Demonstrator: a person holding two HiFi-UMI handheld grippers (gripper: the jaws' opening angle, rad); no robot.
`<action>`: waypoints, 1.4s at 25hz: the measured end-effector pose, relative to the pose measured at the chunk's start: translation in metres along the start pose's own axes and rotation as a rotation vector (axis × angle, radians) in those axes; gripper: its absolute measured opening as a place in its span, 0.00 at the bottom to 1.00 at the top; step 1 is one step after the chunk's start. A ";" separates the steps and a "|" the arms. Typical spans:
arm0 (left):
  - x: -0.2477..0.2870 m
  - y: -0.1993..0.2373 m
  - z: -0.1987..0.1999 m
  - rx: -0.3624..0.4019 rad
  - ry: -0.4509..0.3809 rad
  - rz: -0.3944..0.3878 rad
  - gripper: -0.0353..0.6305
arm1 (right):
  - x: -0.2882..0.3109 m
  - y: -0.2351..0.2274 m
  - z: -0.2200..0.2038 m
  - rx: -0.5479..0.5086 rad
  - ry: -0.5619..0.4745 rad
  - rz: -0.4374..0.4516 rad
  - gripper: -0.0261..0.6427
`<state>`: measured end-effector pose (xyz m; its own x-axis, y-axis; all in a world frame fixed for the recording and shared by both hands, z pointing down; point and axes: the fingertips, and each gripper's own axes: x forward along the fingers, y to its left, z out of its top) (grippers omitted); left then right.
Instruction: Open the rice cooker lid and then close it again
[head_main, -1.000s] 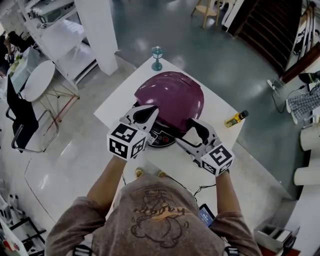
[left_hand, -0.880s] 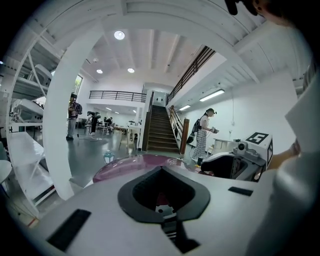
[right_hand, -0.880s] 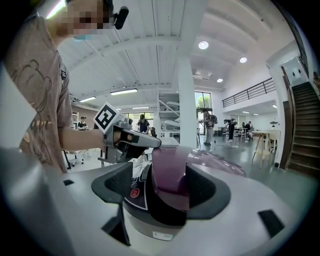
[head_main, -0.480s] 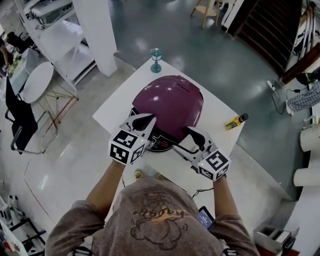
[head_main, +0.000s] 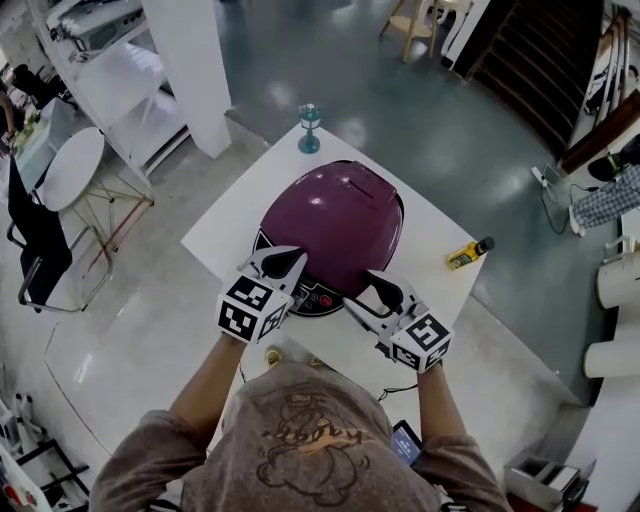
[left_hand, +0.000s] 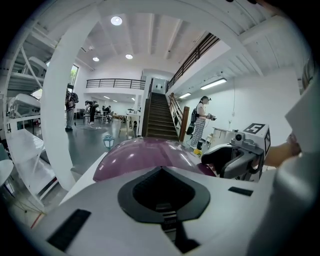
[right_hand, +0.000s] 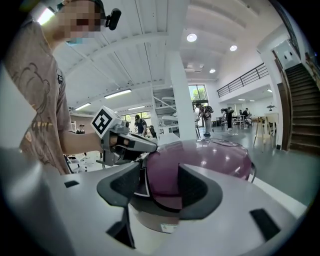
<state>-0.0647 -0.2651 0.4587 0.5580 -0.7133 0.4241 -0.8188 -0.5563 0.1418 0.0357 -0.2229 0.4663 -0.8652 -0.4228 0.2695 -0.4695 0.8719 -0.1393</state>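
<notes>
The rice cooker's purple domed lid (head_main: 335, 215) sits low over its body on the white table (head_main: 225, 225), and its control panel (head_main: 315, 298) faces me. My left gripper (head_main: 290, 262) is shut and empty, with its tip against the lid's front left. My right gripper (head_main: 375, 288) is at the lid's front right. Its jaws have just been closing but still stand apart. In the right gripper view the lid (right_hand: 210, 160) shows through the gap of the right gripper (right_hand: 159, 187), with neither pad pressing on it. In the left gripper view the lid (left_hand: 145, 152) lies just past the closed tips.
A teal goblet (head_main: 309, 127) stands at the table's far corner. A small yellow bottle (head_main: 467, 253) lies near the right edge. A white pillar (head_main: 195, 60) rises at the back left, and a round side table (head_main: 72, 165) stands to the left.
The lid has come down from a raised tilt to sit low over the body. Both grippers moved down with its front edge, and the right jaws narrowed.
</notes>
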 end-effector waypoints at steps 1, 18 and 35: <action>0.001 0.000 -0.002 0.001 0.008 -0.003 0.09 | 0.000 -0.002 -0.001 0.010 -0.005 -0.007 0.38; 0.005 -0.003 -0.004 0.059 0.091 -0.021 0.09 | -0.001 -0.021 0.000 0.022 -0.048 -0.114 0.16; 0.009 -0.002 -0.007 0.042 0.147 -0.031 0.09 | 0.000 -0.031 -0.003 0.003 -0.016 -0.192 0.04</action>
<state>-0.0590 -0.2675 0.4683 0.5546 -0.6272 0.5469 -0.7934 -0.5967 0.1202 0.0503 -0.2488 0.4739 -0.7623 -0.5854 0.2759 -0.6268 0.7741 -0.0893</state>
